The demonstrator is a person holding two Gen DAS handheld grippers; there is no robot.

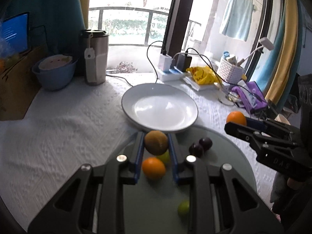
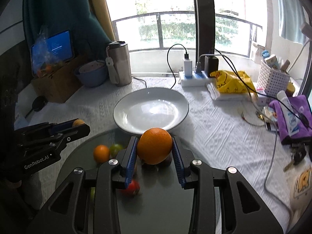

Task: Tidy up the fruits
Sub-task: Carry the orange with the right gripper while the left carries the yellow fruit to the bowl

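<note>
Left gripper (image 1: 156, 142) pinching a brownish kiwi (image 1: 156, 142), long axis tilted, upper end leaning left, held above the grey tray (image 1: 224, 167). Right gripper (image 2: 154, 146) clamped on a large orange (image 2: 155, 145), round, no clear axis. Both just short of the empty white plate (image 2: 124, 107) on the counter (image 2: 214, 126).

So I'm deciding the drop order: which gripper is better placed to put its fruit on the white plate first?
Roughly even, slightly the right gripper: its orange sits centred just short of the white plate. The left gripper with its brown fruit is equally close.
</note>
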